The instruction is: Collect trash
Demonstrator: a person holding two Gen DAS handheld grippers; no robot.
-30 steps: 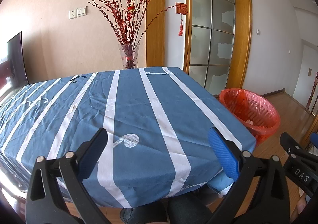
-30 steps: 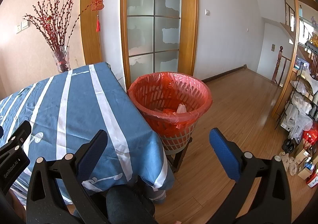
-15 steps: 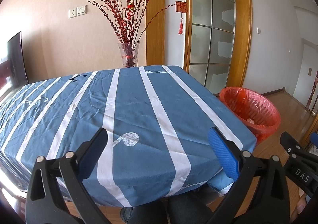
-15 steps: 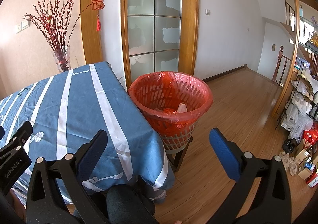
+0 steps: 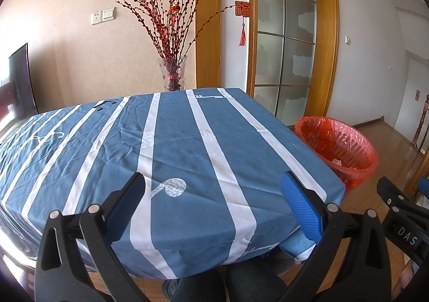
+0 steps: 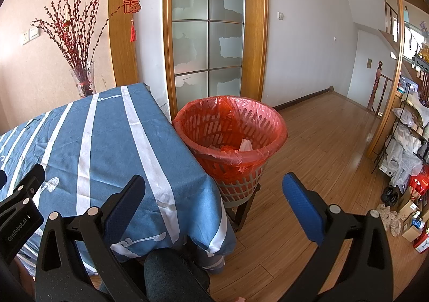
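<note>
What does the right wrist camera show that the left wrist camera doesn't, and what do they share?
Only the right wrist view shows the white trash inside the bin clearly, the stool under it, and cluttered shelves. Only the left shows the dark screen and the tablecloth's far left side. Both show the striped tablecloth, red-lined bin, vase of red branches, and open, empty tongs.

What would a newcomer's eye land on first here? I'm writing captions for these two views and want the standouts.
Probably the blue tablecloth with white stripes, which fills the middle of the left view. Next comes the basket with the red liner beside the table's right edge, with a little white trash inside. Behind the table's far end stands a glass vase of red branches. Both tongs, left and right, are open and hold nothing.
</note>
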